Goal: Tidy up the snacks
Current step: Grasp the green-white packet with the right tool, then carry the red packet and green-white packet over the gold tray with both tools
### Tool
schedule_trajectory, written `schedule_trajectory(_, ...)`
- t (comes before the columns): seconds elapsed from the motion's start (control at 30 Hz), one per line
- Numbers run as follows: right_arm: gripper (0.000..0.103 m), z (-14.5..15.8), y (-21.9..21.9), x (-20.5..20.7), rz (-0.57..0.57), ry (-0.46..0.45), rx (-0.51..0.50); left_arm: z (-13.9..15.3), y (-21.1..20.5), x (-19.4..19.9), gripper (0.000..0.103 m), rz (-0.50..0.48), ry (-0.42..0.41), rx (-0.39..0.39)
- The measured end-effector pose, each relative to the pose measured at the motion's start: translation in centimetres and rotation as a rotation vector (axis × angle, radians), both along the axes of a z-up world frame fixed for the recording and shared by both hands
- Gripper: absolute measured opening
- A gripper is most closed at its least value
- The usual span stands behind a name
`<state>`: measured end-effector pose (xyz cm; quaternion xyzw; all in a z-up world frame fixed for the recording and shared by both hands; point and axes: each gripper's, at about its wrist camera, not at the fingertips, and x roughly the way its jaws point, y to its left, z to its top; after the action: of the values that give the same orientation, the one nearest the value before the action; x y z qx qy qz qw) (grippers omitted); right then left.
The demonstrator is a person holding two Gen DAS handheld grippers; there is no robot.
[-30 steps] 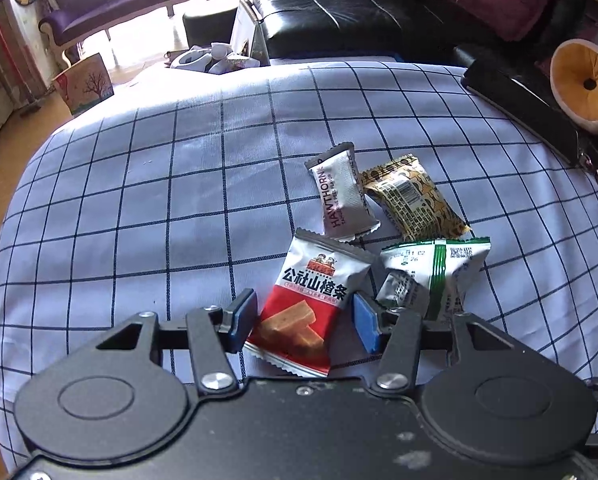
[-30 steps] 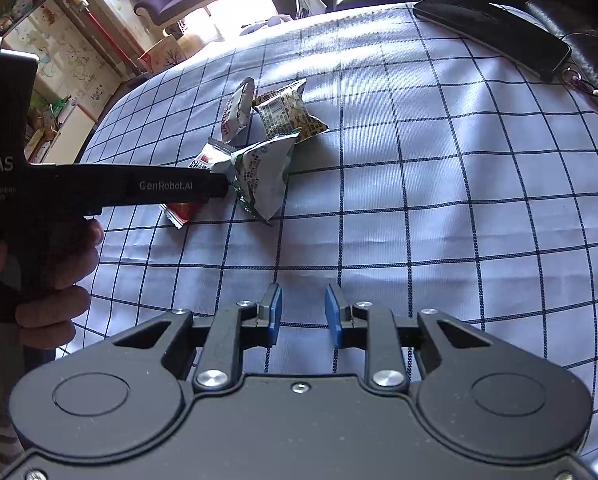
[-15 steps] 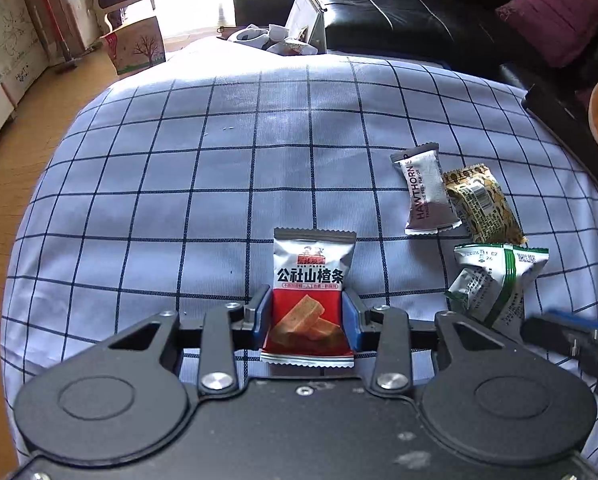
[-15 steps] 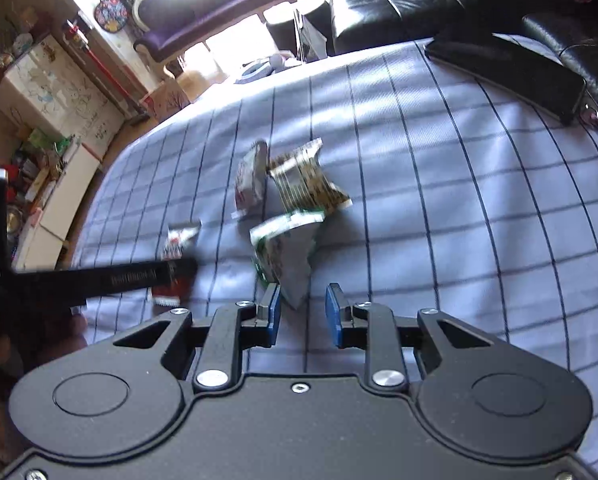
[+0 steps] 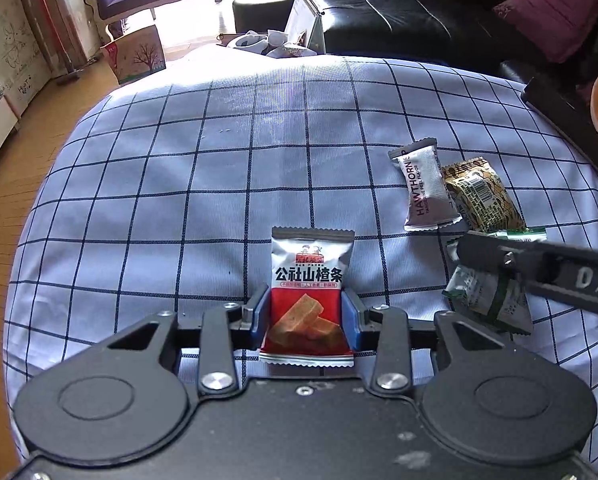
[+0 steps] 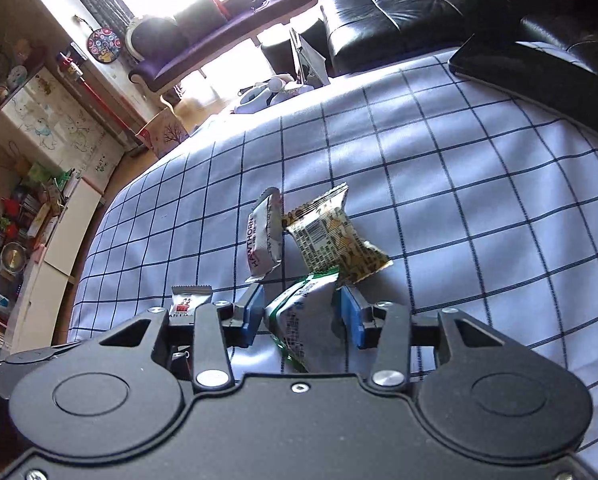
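Snack pack [image 5: 307, 285] between down-tilted left claw [image 5: 307, 316]

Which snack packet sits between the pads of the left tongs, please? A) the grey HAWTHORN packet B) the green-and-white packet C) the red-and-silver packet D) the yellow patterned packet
C: in the left wrist view the left tongs are closed on the lower half of the red-and-silver packet.

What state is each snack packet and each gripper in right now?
Red packet: sealed, flat on the checked cloth, clamped.
Left gripper: shut on the red packet.
Green packet: crumpled, between the pads, not yet pressed.
Right gripper: open, jaws just widened.
Grey packet: sealed, lying free.
Yellow packet: sealed, barcode up, against the grey packet.
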<state>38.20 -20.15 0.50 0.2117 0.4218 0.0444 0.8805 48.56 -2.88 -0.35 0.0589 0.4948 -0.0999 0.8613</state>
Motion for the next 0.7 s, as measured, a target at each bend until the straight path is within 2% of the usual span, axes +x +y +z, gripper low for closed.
schedule_trajectory(0.07, 0.055, -0.3, 0.5, 0.1, 0.007, 0.013, -0.034, 0.0, 0.0, 0.1, 0.04, 0.001, 0.005, -0.003)
schedule_trajectory(0.23, 0.052, -0.2, 1.6, -0.8, 0.029, -0.045, -0.115, 0.2, 0.0, 0.1, 0.039, 0.006, 0.0, -0.002)
schedule_trajectory(0.37, 0.051, 0.0, 1.4, -1.7, 0.036, -0.043, -0.096, 0.3, -0.2, -0.5, 0.038, 0.008, -0.022, 0.011)
schedule_trajectory(0.6, 0.051, 1.0, 1.0, -4.8, 0.04, -0.043, -0.11, 1.2, 0.6, -2.0, 0.035, 0.036, 0.019, 0.003)
schedule_trajectory(0.7, 0.051, 1.6, 0.6, -6.4, 0.036, -0.041, -0.108, 2.1, 1.3, -3.6, 0.034, 0.042, 0.01, 0.005)
